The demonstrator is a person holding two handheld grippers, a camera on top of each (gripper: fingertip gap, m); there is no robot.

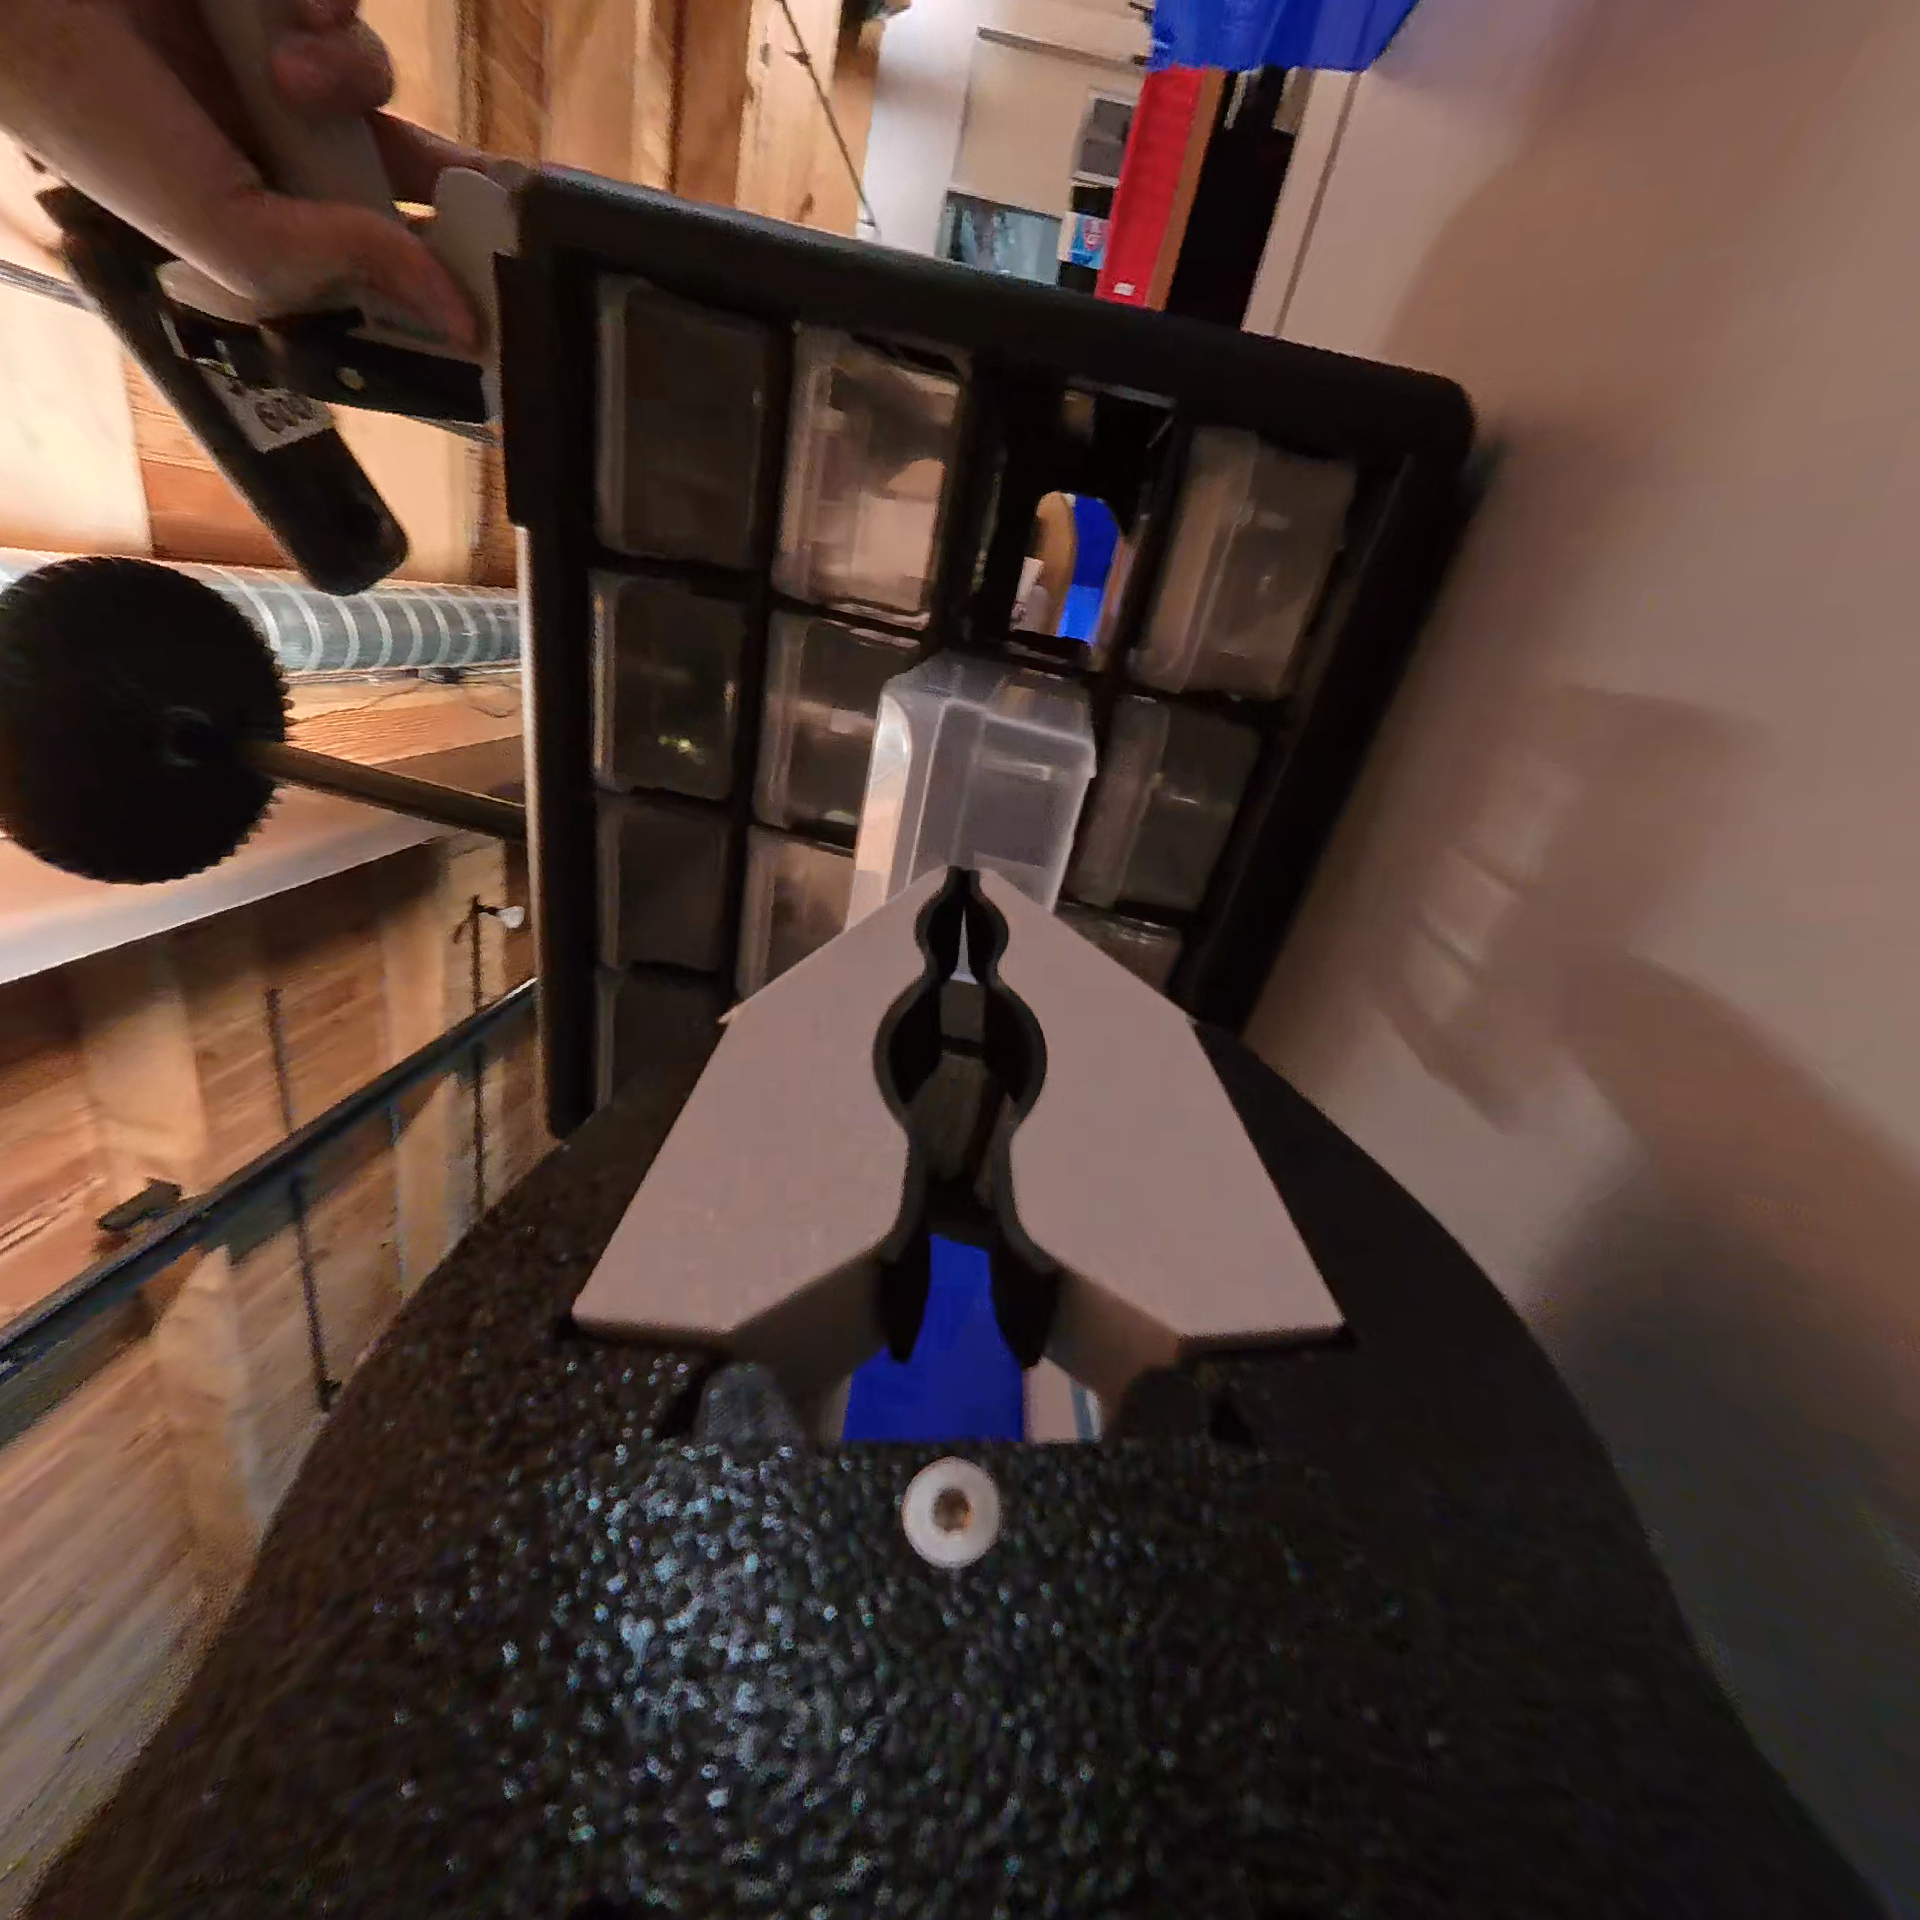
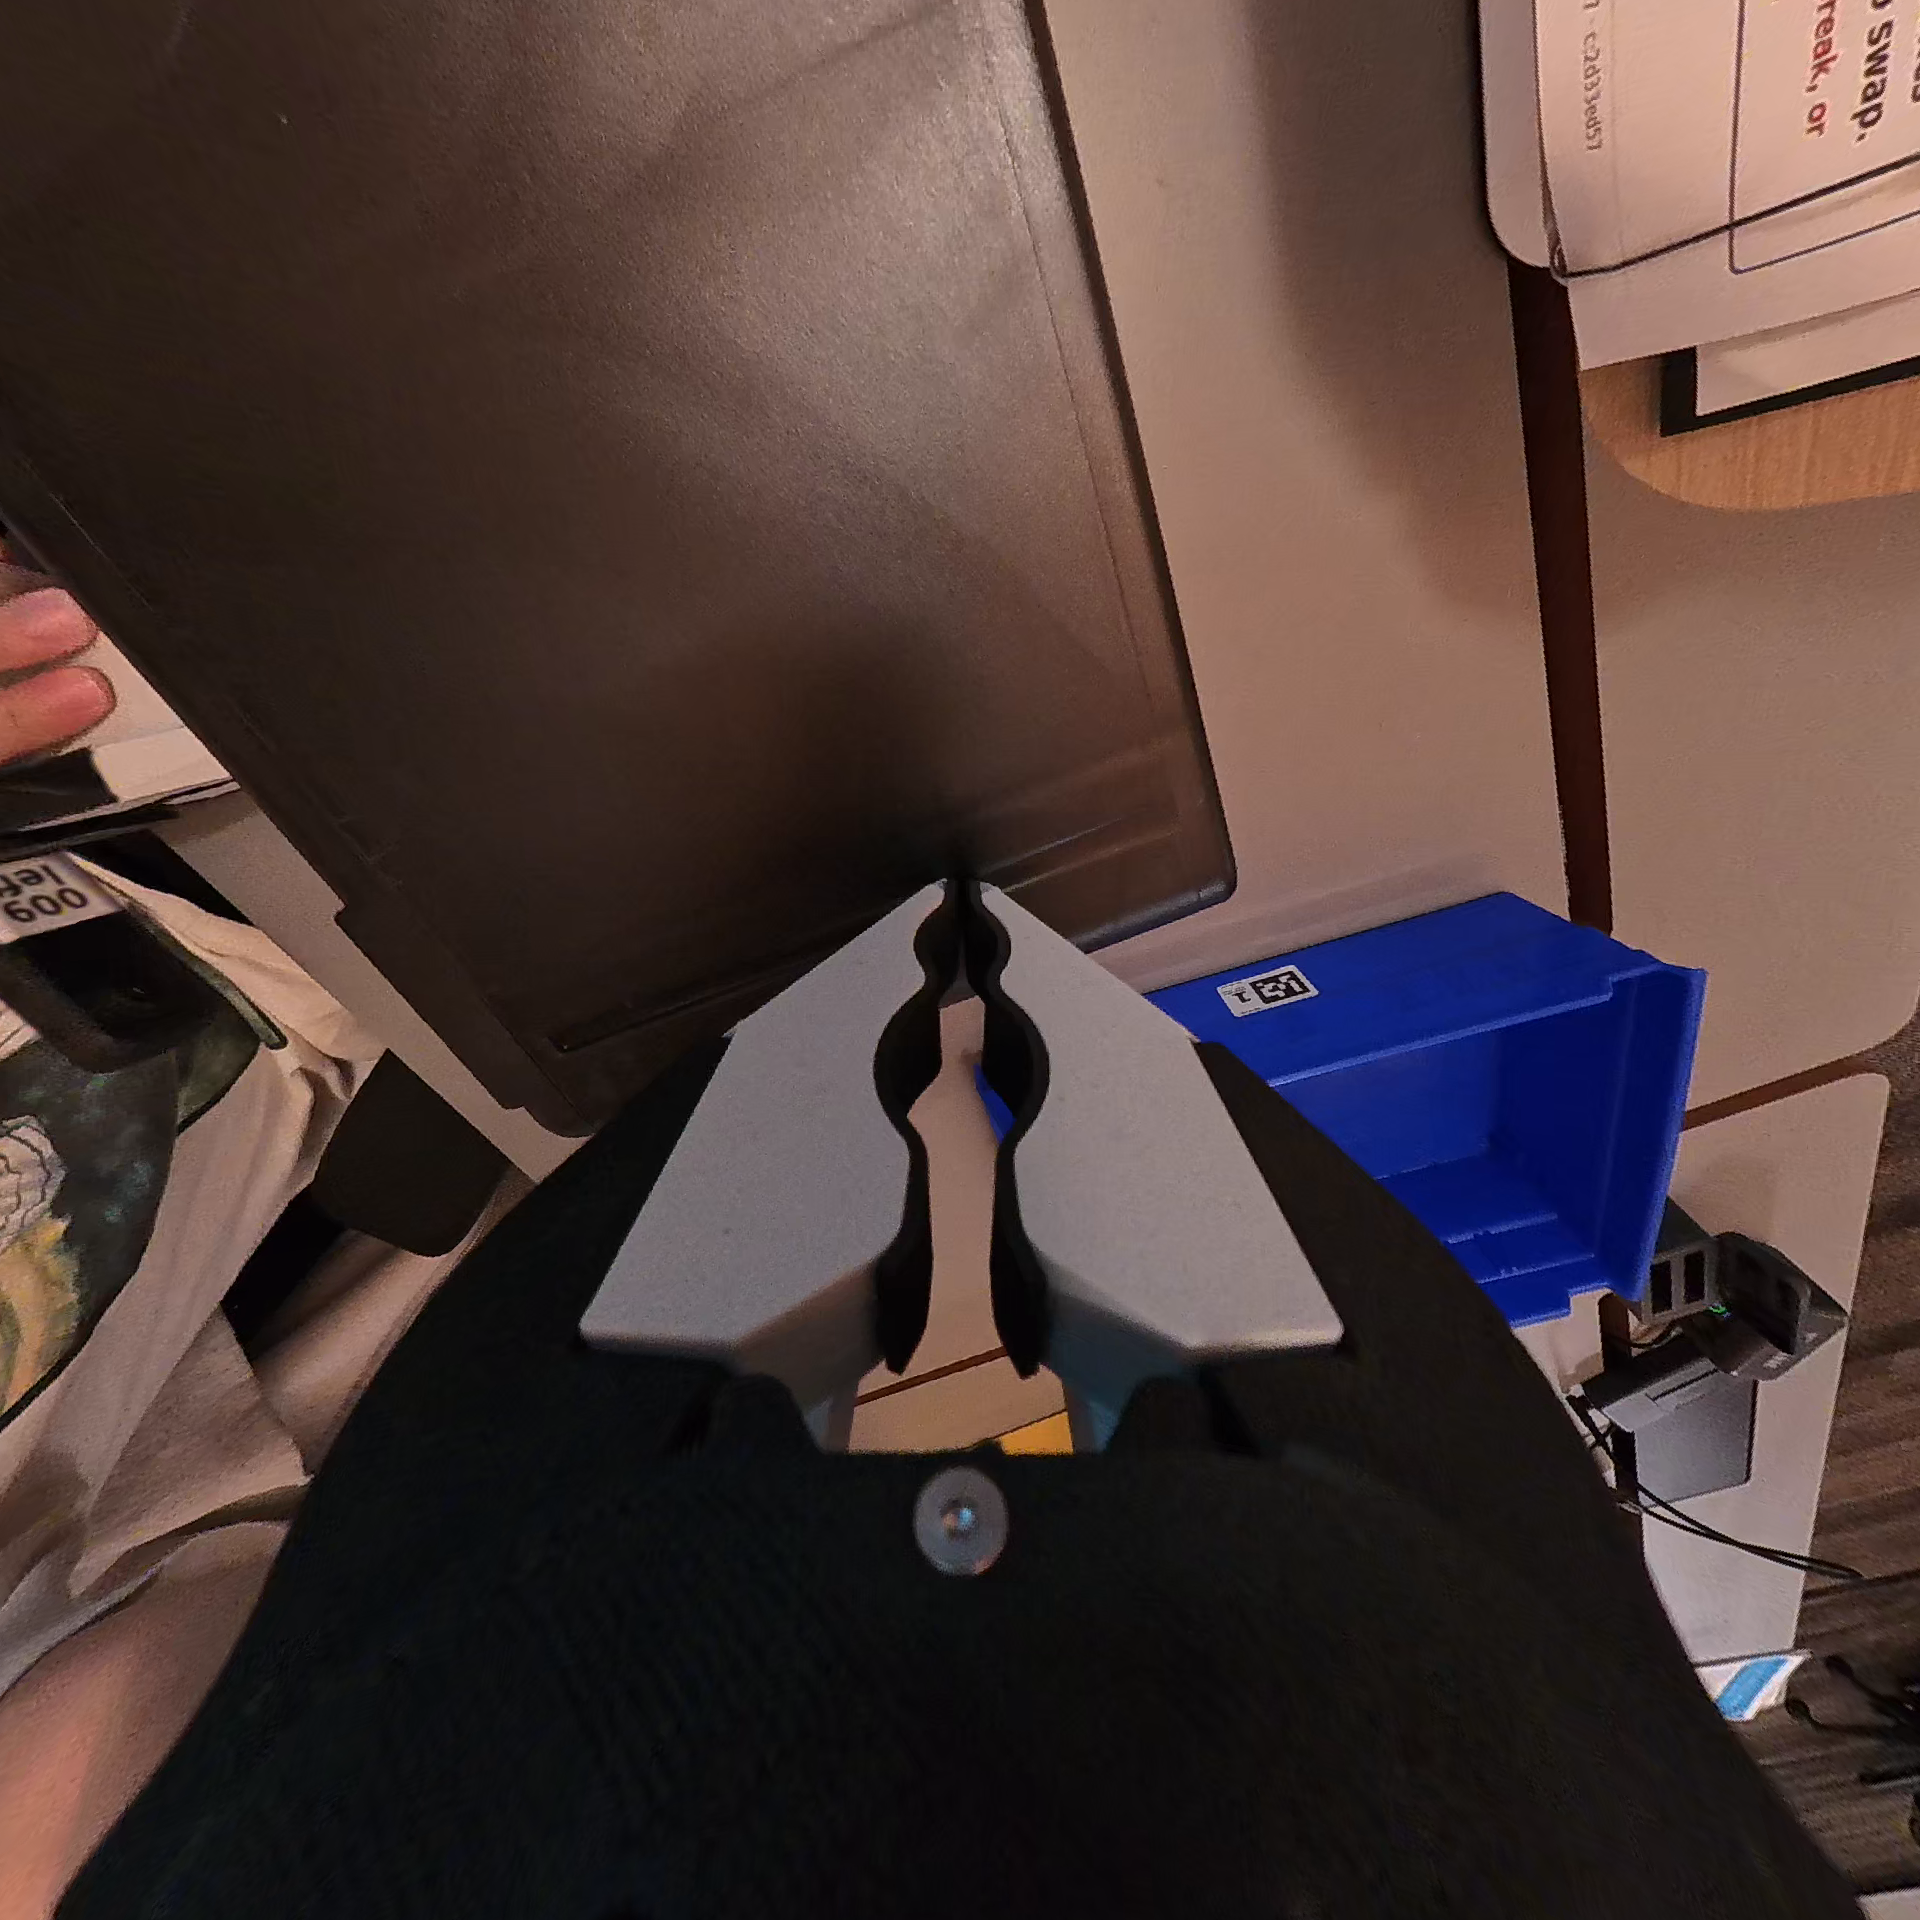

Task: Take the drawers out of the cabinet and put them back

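In the left wrist view a black cabinet (image 1: 1039, 343) holds several clear drawers. One clear drawer (image 1: 977, 769) sticks part way out of its slot. My left gripper (image 1: 966, 883) is shut on the thin front tab of that drawer. One slot (image 1: 1081, 561) above it stands empty. My right gripper (image 2: 961, 894) is shut, with its tips pressed against the cabinet's plain dark outer panel (image 2: 623, 468). It also shows in the left wrist view (image 1: 473, 223) at the cabinet's corner, held by a hand (image 1: 260, 208).
A blue bin (image 2: 1455, 1091) lies open just beyond the cabinet on the pale surface (image 2: 1351, 520). A small black device with cables (image 2: 1714, 1351) sits past the bin. Papers (image 2: 1714, 156) lie at the far edge. Wooden shelving (image 1: 260, 1039) stands beside the cabinet.
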